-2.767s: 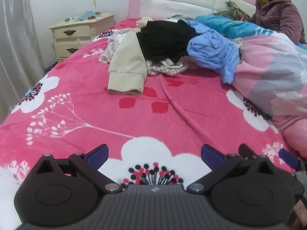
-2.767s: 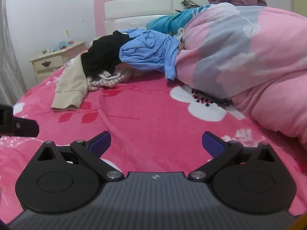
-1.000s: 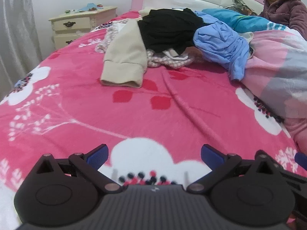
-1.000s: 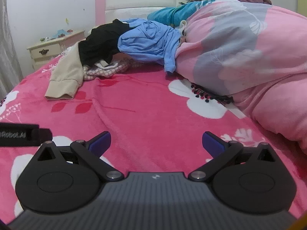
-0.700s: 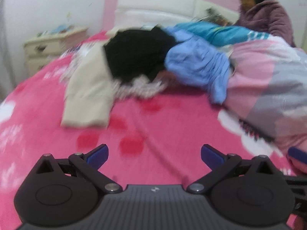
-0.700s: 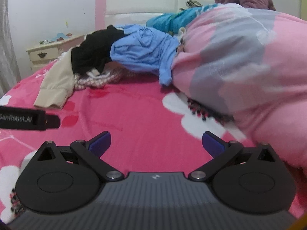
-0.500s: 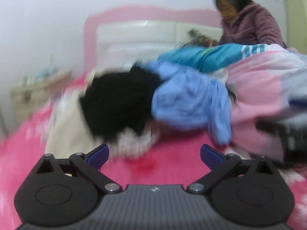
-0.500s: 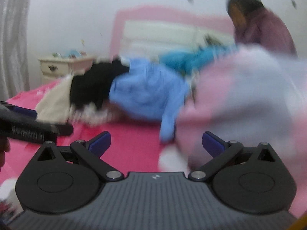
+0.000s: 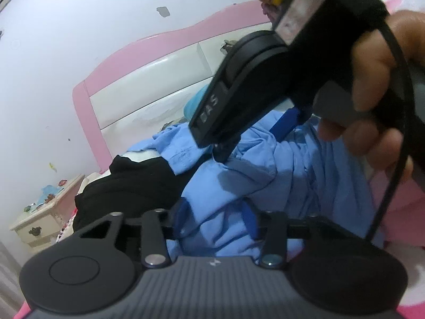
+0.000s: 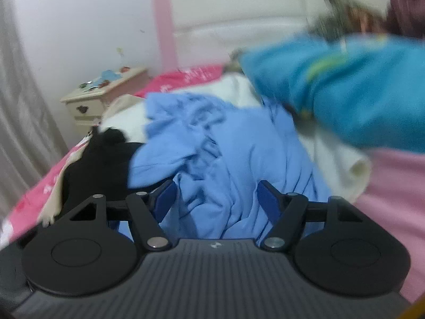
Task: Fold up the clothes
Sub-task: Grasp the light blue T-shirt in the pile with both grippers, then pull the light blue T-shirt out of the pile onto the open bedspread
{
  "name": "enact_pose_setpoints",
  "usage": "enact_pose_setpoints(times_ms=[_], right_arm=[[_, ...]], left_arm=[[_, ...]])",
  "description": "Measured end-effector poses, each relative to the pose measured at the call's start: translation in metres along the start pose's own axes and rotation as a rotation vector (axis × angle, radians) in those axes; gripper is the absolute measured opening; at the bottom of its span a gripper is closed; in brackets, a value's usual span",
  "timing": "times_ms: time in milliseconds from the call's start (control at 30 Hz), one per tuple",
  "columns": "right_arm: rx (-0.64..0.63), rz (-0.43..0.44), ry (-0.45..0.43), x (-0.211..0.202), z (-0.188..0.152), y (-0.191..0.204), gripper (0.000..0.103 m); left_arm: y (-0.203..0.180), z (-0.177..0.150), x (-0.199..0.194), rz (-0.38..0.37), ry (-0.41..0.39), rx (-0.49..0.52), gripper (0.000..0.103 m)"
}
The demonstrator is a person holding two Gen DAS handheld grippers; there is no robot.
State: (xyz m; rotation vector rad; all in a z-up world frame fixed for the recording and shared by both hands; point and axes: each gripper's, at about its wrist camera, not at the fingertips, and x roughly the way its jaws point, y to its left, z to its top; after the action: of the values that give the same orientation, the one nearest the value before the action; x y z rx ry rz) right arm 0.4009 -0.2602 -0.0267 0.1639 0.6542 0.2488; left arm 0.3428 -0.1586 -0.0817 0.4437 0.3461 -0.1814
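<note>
A crumpled light-blue shirt (image 9: 239, 186) lies on top of the clothes pile, over a black garment (image 9: 127, 186). My left gripper (image 9: 215, 219) is down in the shirt. Its jaws are closing, and a bunched fold fills the gap and touches both pads. In the left wrist view my right gripper (image 9: 252, 141), held in a hand (image 9: 377, 79), is lowered onto the same shirt further back. In its own view the right gripper (image 10: 216, 200) is closing too, but the shirt (image 10: 225, 159) lies loosely between pads still set wide apart. The black garment (image 10: 101, 159) is to the left.
A teal garment (image 10: 345, 93) and a pink quilt (image 10: 393, 186) crowd the right side. A cream nightstand (image 10: 106, 98) stands left of the pink and white headboard (image 9: 148, 85). A seated person (image 10: 406, 0) is blurred at the top right.
Both grippers swept from over the pink bedspread forward onto the clothes pile. Their jaws, wide open before, have narrowed around the blue shirt. The left view has rolled.
</note>
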Motion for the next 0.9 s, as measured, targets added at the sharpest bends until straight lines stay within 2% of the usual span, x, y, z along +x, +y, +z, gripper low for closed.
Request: enact_pose_setpoints(times_ms=[33,67,100,133,167,200,367,467,633,767,900], right_arm=[[0.007,-0.001,0.009,0.005,-0.002,-0.001,0.066],[-0.008,-0.007,0.011,0.005,-0.003,0.002,0.063],[-0.032,-0.015,0.01,0.002,-0.004,0.005,0.048],[-0.053,-0.029,0.009,-0.002,-0.005,0.008,0.023],[-0.06,-0.044,0.01,-0.006,-0.005,0.008,0.012],[-0.05,-0.043,0.011,-0.012,-0.006,0.005,0.009],[-0.048,-0.032,-0.016,-0.045,-0.013,-0.003,0.007],[-0.03,0.012,-0.04,-0.071,-0.021,-0.004,0.007],[0.032,0.14,-0.045,-0.115,-0.032,0.005,0.007],[0.051,0.256,-0.049,-0.169,-0.067,0.028,0.007],[0.071,0.388,-0.033,-0.228,-0.115,0.063,0.007]], left_arm=[[-0.002,0.001,0.001,0.004,0.004,-0.01,0.027],[-0.002,0.001,0.0,0.006,0.009,-0.03,0.018],[-0.001,0.003,-0.003,0.004,0.011,-0.061,0.011],[-0.001,0.004,-0.006,0.0,0.013,-0.089,0.01],[0.0,0.005,-0.01,-0.01,0.012,-0.103,0.008],[-0.001,0.005,-0.016,-0.022,0.005,-0.106,0.008],[0.002,0.011,-0.061,-0.104,-0.033,-0.1,0.007],[0.011,0.01,-0.102,-0.162,-0.051,-0.13,0.006],[0.036,-0.007,-0.188,-0.256,-0.077,-0.182,0.006],[0.069,-0.031,-0.275,-0.31,-0.103,-0.227,0.006],[0.101,-0.057,-0.357,-0.388,-0.078,-0.26,0.006]])
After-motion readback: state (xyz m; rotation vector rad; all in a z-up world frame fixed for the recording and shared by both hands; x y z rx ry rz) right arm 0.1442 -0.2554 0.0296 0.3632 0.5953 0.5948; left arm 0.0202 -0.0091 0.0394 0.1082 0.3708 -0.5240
